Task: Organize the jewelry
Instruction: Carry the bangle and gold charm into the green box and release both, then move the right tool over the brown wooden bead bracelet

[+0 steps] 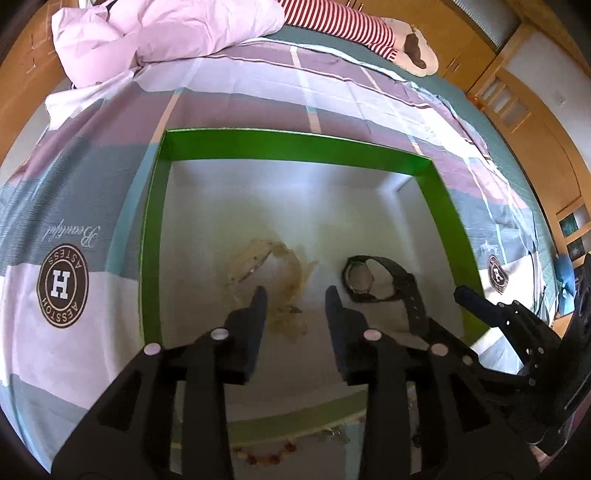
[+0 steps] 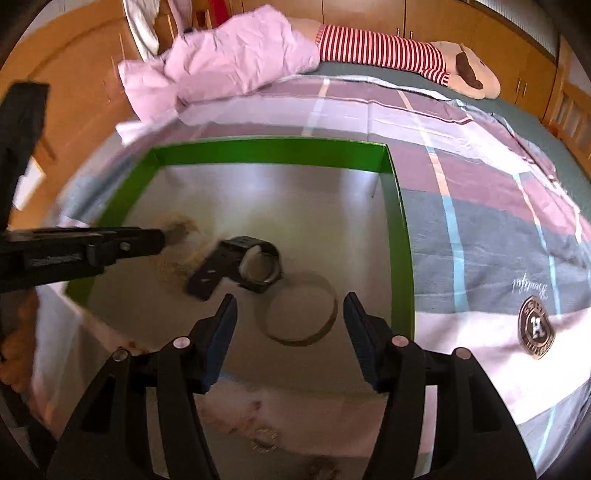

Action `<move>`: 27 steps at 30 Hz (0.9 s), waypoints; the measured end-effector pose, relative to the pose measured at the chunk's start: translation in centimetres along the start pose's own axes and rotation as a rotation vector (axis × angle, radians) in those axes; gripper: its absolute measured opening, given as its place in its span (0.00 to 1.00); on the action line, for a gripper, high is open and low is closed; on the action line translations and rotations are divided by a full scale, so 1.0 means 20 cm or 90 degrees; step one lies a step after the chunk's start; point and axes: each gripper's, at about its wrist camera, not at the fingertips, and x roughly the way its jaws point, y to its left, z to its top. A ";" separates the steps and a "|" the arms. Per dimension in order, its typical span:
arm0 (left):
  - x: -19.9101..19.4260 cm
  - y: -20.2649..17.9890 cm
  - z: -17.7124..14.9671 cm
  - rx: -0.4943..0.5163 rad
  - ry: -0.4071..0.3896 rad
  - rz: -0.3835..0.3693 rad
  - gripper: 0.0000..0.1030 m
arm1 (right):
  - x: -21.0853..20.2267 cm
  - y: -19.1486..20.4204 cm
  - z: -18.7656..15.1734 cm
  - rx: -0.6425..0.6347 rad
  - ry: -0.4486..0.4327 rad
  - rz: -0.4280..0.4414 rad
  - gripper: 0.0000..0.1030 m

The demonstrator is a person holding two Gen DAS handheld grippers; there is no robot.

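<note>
A green-walled box (image 1: 295,147) with a white floor lies on the bed. On its floor lie a beige watch (image 1: 258,258) and a black watch (image 1: 364,277). My left gripper (image 1: 295,295) hovers open just above the beige watch's strap, its pads touching nothing. In the right wrist view the black watch (image 2: 255,269) lies beside a thin metal bangle (image 2: 295,341). My right gripper (image 2: 290,306) hangs open over the bangle, holding nothing. The left gripper's fingers (image 2: 110,240) reach in from the left toward the blurred beige watch (image 2: 181,227).
A beaded bracelet (image 1: 266,456) lies on the sheet outside the box's near wall. A crumpled pink quilt (image 1: 147,33) and a striped plush toy (image 2: 406,55) lie at the far end of the bed. Wooden wardrobes (image 2: 461,22) stand behind.
</note>
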 end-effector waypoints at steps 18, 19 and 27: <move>-0.09 0.08 -0.53 -0.024 0.073 0.061 0.52 | -0.12 -0.03 -0.55 0.049 0.106 0.012 0.66; -0.07 0.08 -0.54 -0.024 0.081 0.077 0.52 | -0.11 -0.01 -0.56 0.046 0.111 0.011 0.66; -0.02 0.09 -0.54 -0.036 0.101 0.076 0.59 | -0.05 0.09 -0.54 0.033 0.129 0.002 0.66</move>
